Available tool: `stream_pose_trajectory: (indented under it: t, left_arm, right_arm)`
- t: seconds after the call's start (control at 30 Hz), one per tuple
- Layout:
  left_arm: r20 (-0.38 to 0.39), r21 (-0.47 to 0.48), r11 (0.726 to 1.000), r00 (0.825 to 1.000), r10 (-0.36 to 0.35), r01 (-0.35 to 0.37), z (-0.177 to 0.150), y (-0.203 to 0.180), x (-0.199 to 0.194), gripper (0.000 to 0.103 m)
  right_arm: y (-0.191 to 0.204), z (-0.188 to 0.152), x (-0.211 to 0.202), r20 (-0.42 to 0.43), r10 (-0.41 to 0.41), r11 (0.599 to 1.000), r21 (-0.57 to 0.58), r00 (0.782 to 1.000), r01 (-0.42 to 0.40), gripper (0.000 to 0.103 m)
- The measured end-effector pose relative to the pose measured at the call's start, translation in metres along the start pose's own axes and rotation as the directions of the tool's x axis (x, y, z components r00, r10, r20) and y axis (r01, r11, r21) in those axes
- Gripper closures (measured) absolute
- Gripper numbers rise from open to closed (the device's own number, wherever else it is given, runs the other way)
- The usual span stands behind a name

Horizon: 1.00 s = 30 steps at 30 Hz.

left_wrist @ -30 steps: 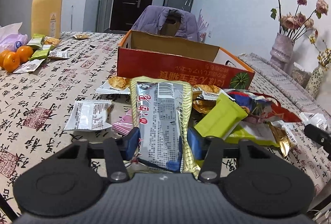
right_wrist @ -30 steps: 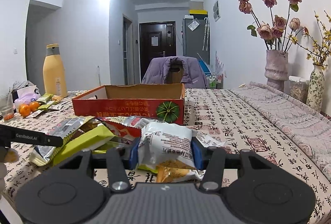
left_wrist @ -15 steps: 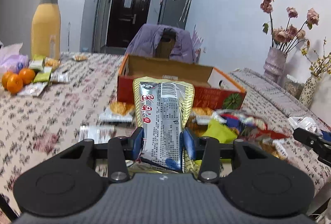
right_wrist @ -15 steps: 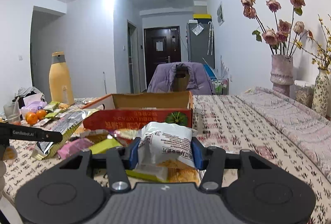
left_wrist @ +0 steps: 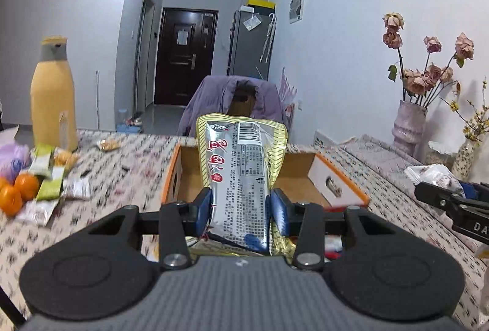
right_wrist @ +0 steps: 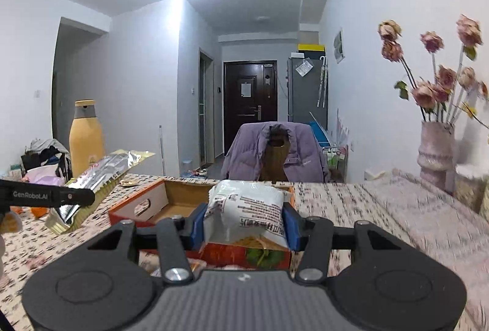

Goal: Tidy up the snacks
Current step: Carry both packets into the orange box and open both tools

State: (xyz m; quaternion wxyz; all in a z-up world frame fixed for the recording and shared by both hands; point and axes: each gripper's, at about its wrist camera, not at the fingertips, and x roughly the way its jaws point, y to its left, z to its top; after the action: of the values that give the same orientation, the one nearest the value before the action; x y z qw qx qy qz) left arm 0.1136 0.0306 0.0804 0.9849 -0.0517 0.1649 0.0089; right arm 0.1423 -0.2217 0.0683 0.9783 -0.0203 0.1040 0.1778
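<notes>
Left hand-held gripper (left_wrist: pixel 241 213) clamps silver snack packet (left_wrist: pixel 241 175); right hand-held gripper (right_wrist: pixel 244 224) clamps white packet (right_wrist: pixel 247 205). Transport step; next: release into cardboard box (left_wrist: pixel 339 181) ahead.

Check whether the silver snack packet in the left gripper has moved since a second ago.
Yes. The silver snack packet has risen: it now overlaps the cardboard box and purple-draped chair.

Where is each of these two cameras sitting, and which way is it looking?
Left wrist: rides the left gripper, facing along its jaws, shut on a long silver snack pack, toward the cardboard box; the right gripper shows.
Right wrist: rides the right gripper, holding a white snack bag, facing the box; the left gripper shows.
Shared: box, yellow bottle, door.
</notes>
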Motion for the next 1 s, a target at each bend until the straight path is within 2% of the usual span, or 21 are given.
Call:
stream_pose_trajectory:
  t: [0.27,0.43,0.57,0.73,1.0]
  left_arm:
    - [-0.027,-0.006,0.999,0.999,0.032,-0.032,0.032,-0.003,0.071,0.060]
    - [-0.067,-0.015,0.997,0.995,0.070,-0.071,0.040,-0.005,0.121,0.060]
    - [-0.111,-0.011,0.995,0.989,0.096,-0.098,0.036,-0.006,0.156,0.060]
    - [-0.204,0.005,0.992,0.971,0.128,-0.130,0.017,-0.004,0.192,0.060]
    - [-0.328,0.020,0.991,0.936,0.131,-0.132,-0.007,0.002,0.216,0.060]
  right_arm:
    - [-0.011,0.035,0.087,-0.089,0.016,1.000,-0.003,0.996,-0.017,0.053]
    - [-0.018,0.045,0.144,-0.197,0.041,0.999,0.012,0.980,-0.039,0.053]
    - [-0.018,0.036,0.186,-0.296,0.053,0.999,0.025,0.954,-0.048,0.053]
    - [-0.014,0.014,0.228,-0.427,0.050,0.998,-0.001,0.903,-0.055,0.054]
    - [-0.008,-0.007,0.253,-0.538,0.042,0.997,-0.030,0.842,-0.070,0.053]
